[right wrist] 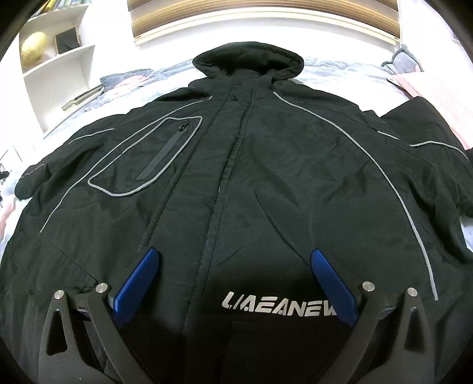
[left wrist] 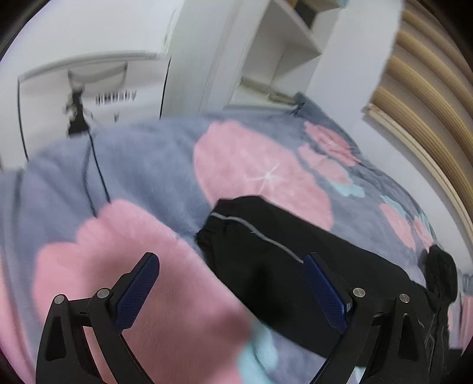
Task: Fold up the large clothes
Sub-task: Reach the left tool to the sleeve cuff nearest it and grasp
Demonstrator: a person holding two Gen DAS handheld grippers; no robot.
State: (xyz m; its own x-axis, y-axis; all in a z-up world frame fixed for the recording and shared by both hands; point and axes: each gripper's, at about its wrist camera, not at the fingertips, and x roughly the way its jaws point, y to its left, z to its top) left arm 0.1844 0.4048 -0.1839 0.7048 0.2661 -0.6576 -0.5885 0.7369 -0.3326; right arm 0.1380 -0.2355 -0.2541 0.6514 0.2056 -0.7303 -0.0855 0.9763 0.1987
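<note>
**Black jacket, flat on bed**

Jacket (right wrist: 251, 165): spread face-up on blanket (left wrist: 142, 165), hood (right wrist: 248, 62) toward headboard (right wrist: 266, 20), sleeves out to both sides.
Left gripper (left wrist: 230, 265): jaws spread wide, empty, above blanket beside sleeve (left wrist: 266, 251).
Right gripper (right wrist: 233, 263): jaws spread wide, empty, over jacket hem near logo (right wrist: 279, 307).
Shelf (right wrist: 59, 73): left of bed.

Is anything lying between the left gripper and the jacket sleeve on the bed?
Nothing visible. The open left gripper looks straight at the black jacket's sleeve, with only the floral blanket under it. The thin black cable lies off to the side.
</note>
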